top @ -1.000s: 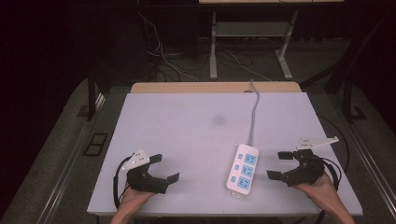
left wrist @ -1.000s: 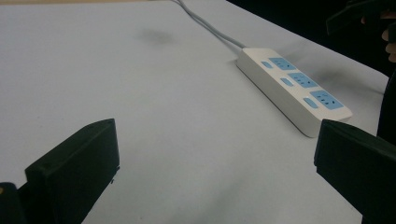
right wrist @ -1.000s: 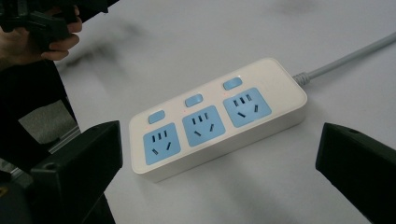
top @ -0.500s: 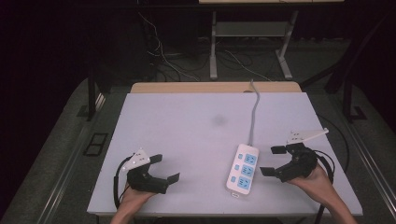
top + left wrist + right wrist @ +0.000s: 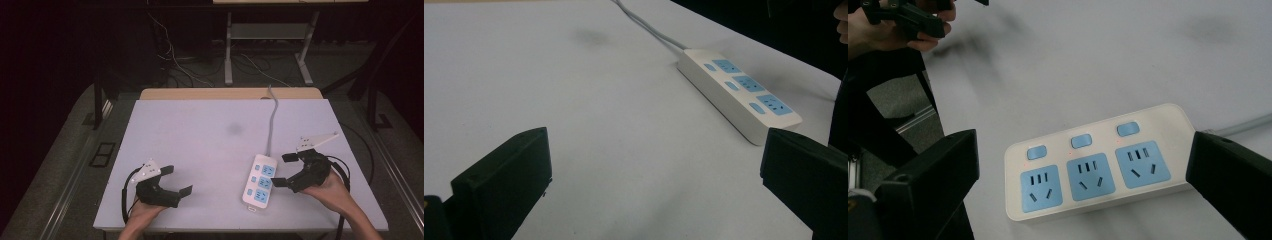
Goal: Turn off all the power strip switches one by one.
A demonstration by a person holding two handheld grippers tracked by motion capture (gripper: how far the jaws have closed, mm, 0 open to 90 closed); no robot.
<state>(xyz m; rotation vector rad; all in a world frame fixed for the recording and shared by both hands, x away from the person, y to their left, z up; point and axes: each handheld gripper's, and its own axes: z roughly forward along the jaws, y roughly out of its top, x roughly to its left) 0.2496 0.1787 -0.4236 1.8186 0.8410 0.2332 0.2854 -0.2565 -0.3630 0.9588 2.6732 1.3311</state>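
One white power strip (image 5: pixel 260 184) lies on the table (image 5: pixel 200 135), toward its near right part, with its long axis running roughly front to back. It carries three blue sockets (image 5: pixel 1088 176) in a row and three small blue switches (image 5: pixel 1081 141), one beside each socket. A single grey cord (image 5: pixel 272 120) leaves the strip's far end and runs off the table's far edge.

Two grippers are in hand. The right gripper (image 5: pixel 283 170) sits just to the right of the strip, close by but not touching it, jaws spread wide and pointing at its side. In the right gripper view the strip (image 5: pixel 1098 162) lies between the two black jaws, all three sockets facing up. The left gripper (image 5: pixel 176 180) is well to the left of the strip, near the table's front edge, jaws also wide apart with nothing between them. In the left gripper view the strip (image 5: pixel 739 92) lies ahead and to the right, well apart from the jaws.

One faint dark smudge (image 5: pixel 234 129) marks the table beyond the strip, left of the cord.
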